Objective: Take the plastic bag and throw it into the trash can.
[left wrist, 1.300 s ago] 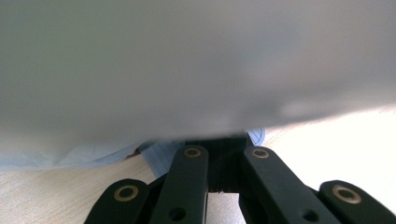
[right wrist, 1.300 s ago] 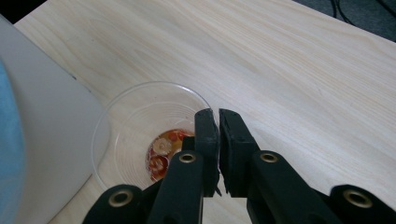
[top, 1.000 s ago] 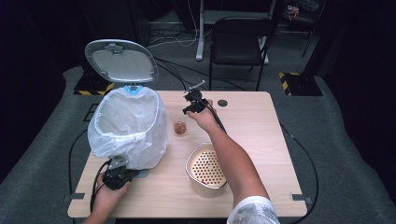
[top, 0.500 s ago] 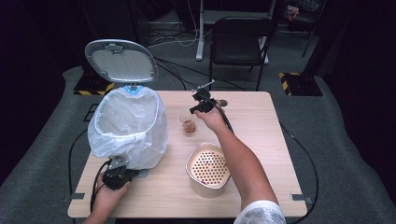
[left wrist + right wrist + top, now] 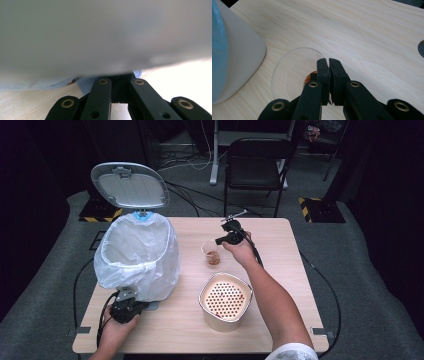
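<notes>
At the near left corner of the bench (image 5: 165, 330) the left gripper (image 5: 127, 306) rests low against the foot of the white bin (image 5: 137, 255), its jaws pressed together on the bin's blue-striped base plate or pedal; from the left gripper view the tips disappear under the bulging white bag, so what exactly they pinch cannot be told, only that they are clenched. Just right of it, also near the front edge, stands the cream perforated basket (image 5: 226, 301), with a few reddish bits on its holed floor. Farther back, near the middle of the bench, the clear plastic cup (image 5: 211, 253) stands upright between the bin and the right hand, with red-brown pieces in its bottom. The right gripper (image 5: 229, 231) hangs just beyond and to the right of the cup; in the right gripper view its jaws are clenched pad against pad with nothing between them, poised over the cup's rim (image 5: 294, 67) without a visible grip on it. The bin's lid (image 5: 130, 185) stands tipped open at the back. Behind the bench a dark folding chair (image 5: 257, 170) sits on the grey floor.
</notes>
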A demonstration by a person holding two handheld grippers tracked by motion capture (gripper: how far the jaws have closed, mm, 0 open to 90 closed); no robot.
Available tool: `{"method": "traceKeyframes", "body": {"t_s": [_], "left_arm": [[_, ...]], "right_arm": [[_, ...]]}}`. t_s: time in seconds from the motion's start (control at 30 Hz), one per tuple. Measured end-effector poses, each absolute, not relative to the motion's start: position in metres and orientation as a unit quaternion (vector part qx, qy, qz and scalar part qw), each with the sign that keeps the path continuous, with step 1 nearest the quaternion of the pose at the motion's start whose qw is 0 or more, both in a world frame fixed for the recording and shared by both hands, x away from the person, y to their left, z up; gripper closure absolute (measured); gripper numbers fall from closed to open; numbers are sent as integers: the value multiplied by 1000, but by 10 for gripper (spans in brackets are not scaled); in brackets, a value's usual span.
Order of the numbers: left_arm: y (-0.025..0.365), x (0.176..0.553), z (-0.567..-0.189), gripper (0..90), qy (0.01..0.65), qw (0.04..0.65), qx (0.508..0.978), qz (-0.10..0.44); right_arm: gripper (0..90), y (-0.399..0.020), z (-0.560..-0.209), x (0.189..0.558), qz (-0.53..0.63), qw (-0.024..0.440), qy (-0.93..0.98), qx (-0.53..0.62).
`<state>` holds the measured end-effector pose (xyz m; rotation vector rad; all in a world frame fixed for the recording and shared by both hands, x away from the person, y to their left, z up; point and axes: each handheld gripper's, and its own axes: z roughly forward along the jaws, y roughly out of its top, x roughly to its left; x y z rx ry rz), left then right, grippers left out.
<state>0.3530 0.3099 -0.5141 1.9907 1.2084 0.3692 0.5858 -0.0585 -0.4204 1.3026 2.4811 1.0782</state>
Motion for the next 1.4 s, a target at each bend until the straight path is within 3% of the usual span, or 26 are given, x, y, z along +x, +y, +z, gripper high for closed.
{"method": "traceKeyframes", "body": {"t_s": [0.93,1.4], "left_arm": [[310,353,-514,900,476,382,779,143],[310,353,-514,900,474,383,780,143]], "right_arm": [[875,-146,-428,551,357,77,797,481],[875,-175,-425,517,360,91,789,490]]}}
